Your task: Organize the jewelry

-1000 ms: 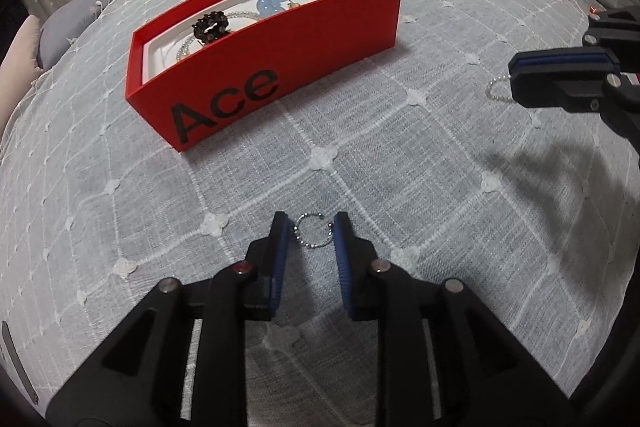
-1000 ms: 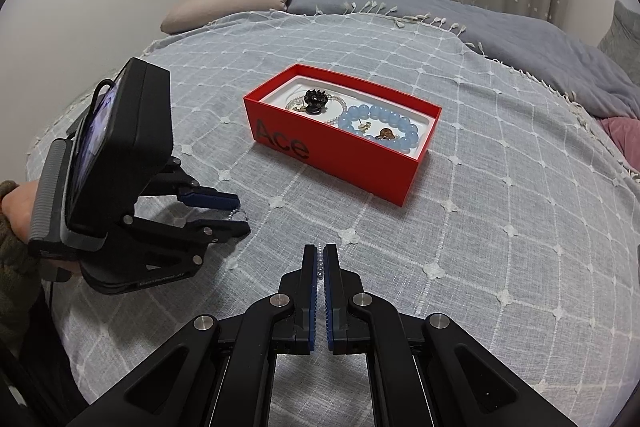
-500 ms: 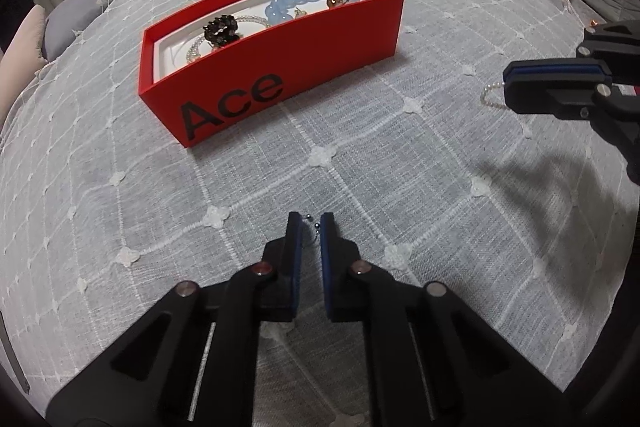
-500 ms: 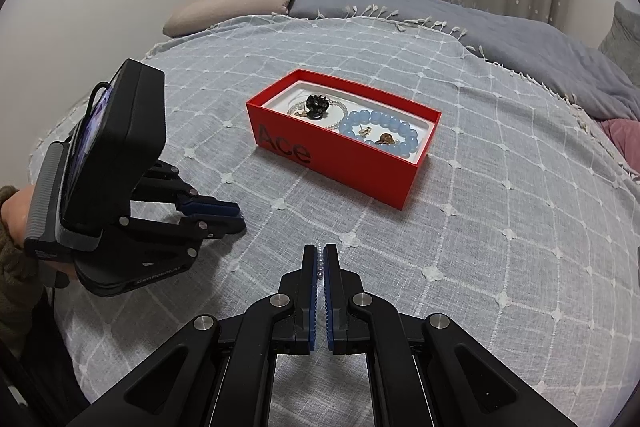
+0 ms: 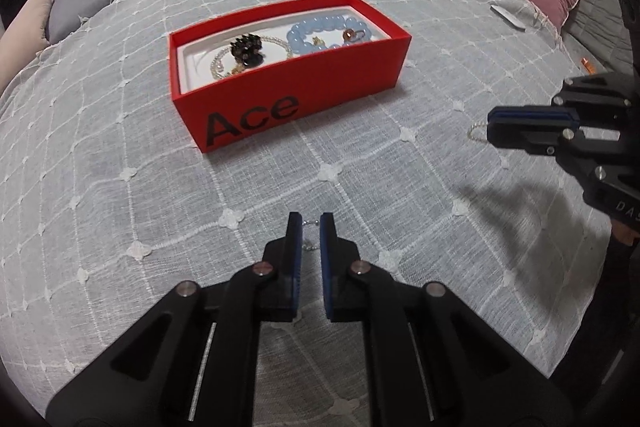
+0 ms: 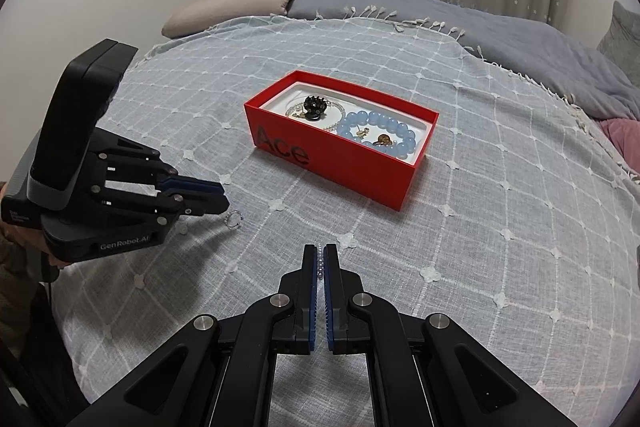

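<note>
Ring: small bead-chain ring [image 5: 307, 223] is lying on the near part of the bedspread [image 5: 120, 131], well apart from the red box [image 5: 304, 87], which is sitting farther off.
Left claw: left claw [image 5: 310, 227] is hanging low over the ring with its jaws narrowed to a slim gap, links showing between them. In the right wrist view the ring is showing just beyond the tips, so I cannot tell whether it is being pinched or only framed.
Right claw: right claw [image 6: 320, 251] is pinching a pearl strand [image 6: 320, 263] between closed jaws, with a short loop of it poking out past the tips, off to the right of the box.
Box contents: blue bead bracelet [image 5: 316, 31] is filling the right end, and a black spiky piece [image 5: 246, 49] is resting on a pale strand at the left end.
Handling, ring: probably very light and limp, and the tiny round links are likely slipping easily off flat pads. The woven cloth could be snagging it too.
Where to hold, ring: across the loop, both sides of the chain caught deep between the pads instead of at the very tips.
Handling, pearls: light, floppy, likely swinging when carried. A grip on several beads at once seems safest.
Risk: either piece may be dropping short of the box if the pinch is shallow.
</note>
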{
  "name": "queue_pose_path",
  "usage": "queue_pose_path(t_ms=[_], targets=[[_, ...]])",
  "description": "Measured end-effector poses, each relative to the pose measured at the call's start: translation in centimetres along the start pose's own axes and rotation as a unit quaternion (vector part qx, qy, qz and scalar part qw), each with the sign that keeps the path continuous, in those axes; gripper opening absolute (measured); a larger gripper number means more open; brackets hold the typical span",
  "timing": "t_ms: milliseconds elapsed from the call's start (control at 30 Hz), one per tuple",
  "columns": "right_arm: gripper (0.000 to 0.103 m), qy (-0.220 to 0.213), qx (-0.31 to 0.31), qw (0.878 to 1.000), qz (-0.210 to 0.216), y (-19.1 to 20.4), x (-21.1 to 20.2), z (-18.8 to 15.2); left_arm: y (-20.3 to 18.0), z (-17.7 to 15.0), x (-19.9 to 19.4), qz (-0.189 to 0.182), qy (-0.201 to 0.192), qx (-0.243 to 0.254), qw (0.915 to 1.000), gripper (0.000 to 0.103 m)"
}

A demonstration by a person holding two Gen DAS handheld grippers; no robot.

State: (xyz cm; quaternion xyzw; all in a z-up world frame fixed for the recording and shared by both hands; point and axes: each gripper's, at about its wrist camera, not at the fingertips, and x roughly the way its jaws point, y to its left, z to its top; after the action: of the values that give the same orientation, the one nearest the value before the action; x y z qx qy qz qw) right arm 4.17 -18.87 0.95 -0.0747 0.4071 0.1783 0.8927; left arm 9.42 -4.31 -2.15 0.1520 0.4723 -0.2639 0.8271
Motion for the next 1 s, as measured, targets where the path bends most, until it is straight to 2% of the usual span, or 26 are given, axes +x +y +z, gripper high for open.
queue_pose_path(t_ms=[133, 267, 433, 567, 633, 800, 1000], targets=[[0.003, 0.0, -0.001, 1.0, 0.0, 0.0, 0.0, 0.0, -0.8, -0.6, 0.8, 0.011, 0.019, 0.016, 0.9996, 0.012], [0.003, 0.0, 0.0, 1.0, 0.0, 0.0, 0.0, 0.0, -1.7, -0.9, 0.4, 0.012, 0.011, 0.036, 0.9992, 0.035], [0.003, 0.0, -0.001, 1.0, 0.0, 0.0, 0.0, 0.0, -2.4, -1.1, 2.3, 0.053, 0.024, 0.072, 0.9958, 0.039], [0.003, 0.0, 0.0, 1.0, 0.0, 0.0, 0.0, 0.0, -2.2, -0.7, 2.7, 0.066, 0.015, 0.093, 0.9933, 0.054], [0.003, -0.001, 0.001, 1.0, 0.0, 0.0, -0.1, 0.0, -1.7, -0.6, 2.9, 0.053, 0.018, 0.084, 0.9949, 0.054], [0.003, -0.003, 0.003, 1.0, 0.001, 0.0, -0.2, 0.0, -2.2, -0.8, 2.7, 0.033, 0.022, 0.094, 0.9948, 0.028], [0.003, -0.004, 0.003, 1.0, 0.001, 0.0, -0.2, 0.0, -1.9, -0.8, 2.8, 0.026, 0.022, 0.083, 0.996, 0.028]])
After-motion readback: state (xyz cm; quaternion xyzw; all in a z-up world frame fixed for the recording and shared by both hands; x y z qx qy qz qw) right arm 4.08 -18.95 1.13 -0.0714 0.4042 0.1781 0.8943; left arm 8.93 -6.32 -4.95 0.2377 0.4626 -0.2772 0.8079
